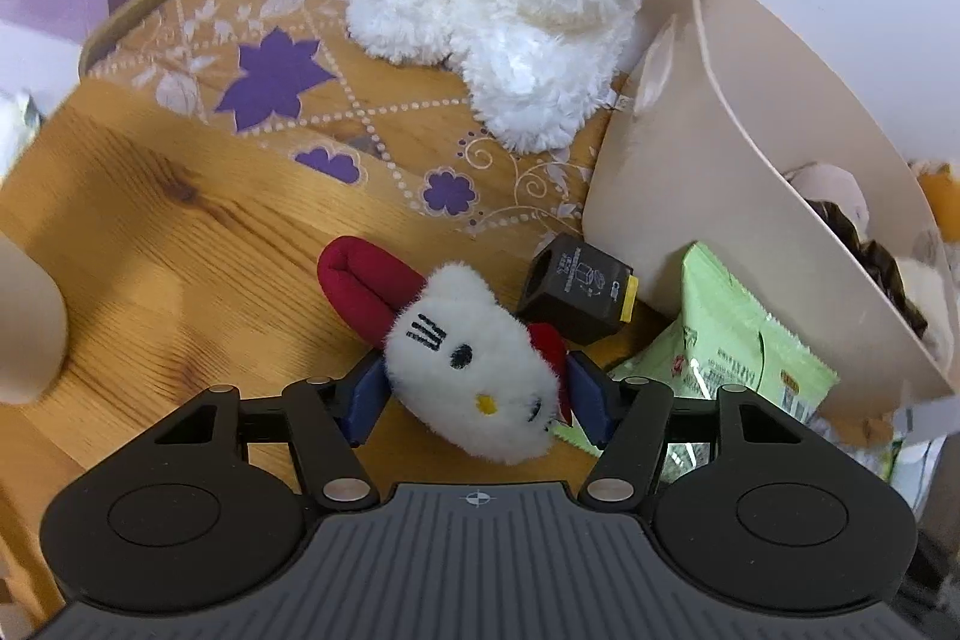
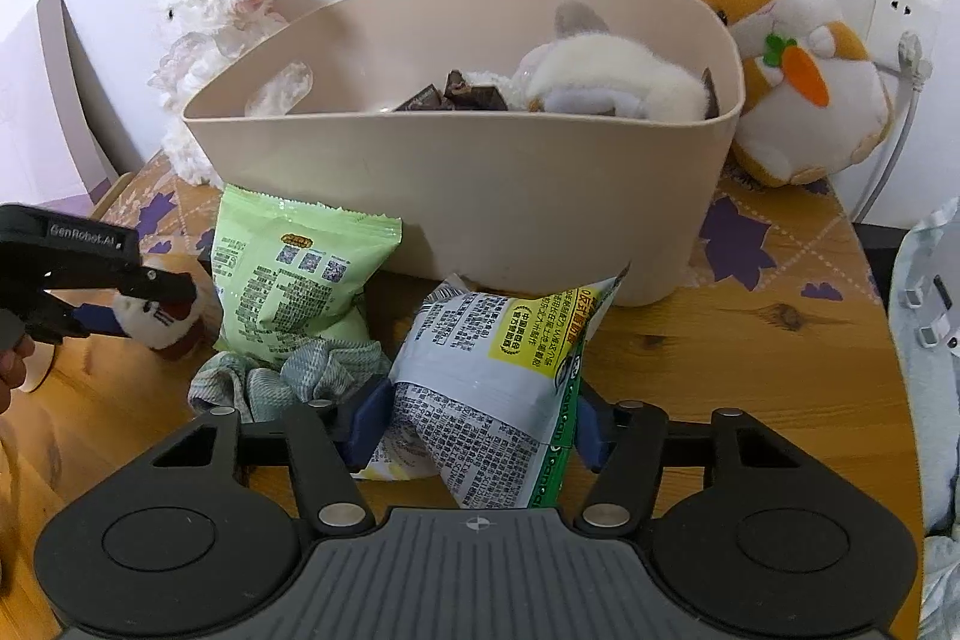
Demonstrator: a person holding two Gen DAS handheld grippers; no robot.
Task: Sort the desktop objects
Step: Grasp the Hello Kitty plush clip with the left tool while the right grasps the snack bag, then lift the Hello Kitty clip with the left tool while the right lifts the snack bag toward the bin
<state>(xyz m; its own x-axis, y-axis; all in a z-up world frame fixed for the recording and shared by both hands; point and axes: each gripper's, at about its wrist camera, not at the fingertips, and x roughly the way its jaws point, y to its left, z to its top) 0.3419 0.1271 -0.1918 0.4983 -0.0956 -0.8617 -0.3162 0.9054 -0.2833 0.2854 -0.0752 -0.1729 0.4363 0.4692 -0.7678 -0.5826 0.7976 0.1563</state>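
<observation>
Evidently both hands are mid-pickup at once. The left gripper (image 1: pixel 474 394) has its blue pads against either flank of a small white cat-face plush (image 1: pixel 474 370) with a red bow, which lies on the wooden table (image 1: pixel 150 250) at about eight o'clock from the beige storage bin (image 2: pixel 480 196); the fingers look pinched onto its fur rather than spread. The right gripper (image 2: pixel 477 427) straddles a crumpled white-and-green snack packet (image 2: pixel 492 376) lying just in front of the bin at six o'clock, its pads touching the foil on both sides. To do this step well, I would judge that each grip wants to be firm before lifting: the plush is soft and will squash, so squeeze deep into the body, and the packet is slippery and puffed, so catch it across the crimped middle instead of a loose corner. Then lift clear of the bin's rim before moving over it, one hand at a time to avoid the arms crossing. Counting what sits out: two snack packets, the held one and a pale green packet (image 2: pixel 294 268) leaning at the bin's seven o'clock; one checked grey-green cloth (image 2: pixel 282 376) bunched beneath it; one small black box (image 1: pixel 576 292) with a yellow end beside the cat plush; one fluffy white rabbit toy (image 1: pixel 510 10) at ten o'clock; and one orange hamster plush (image 2: pixel 804 70) holding a carrot at two o'clock. Inside the bin I can make out one pale plush (image 2: pixel 606 76) and some dark wrappers, too jumbled to count.
</observation>
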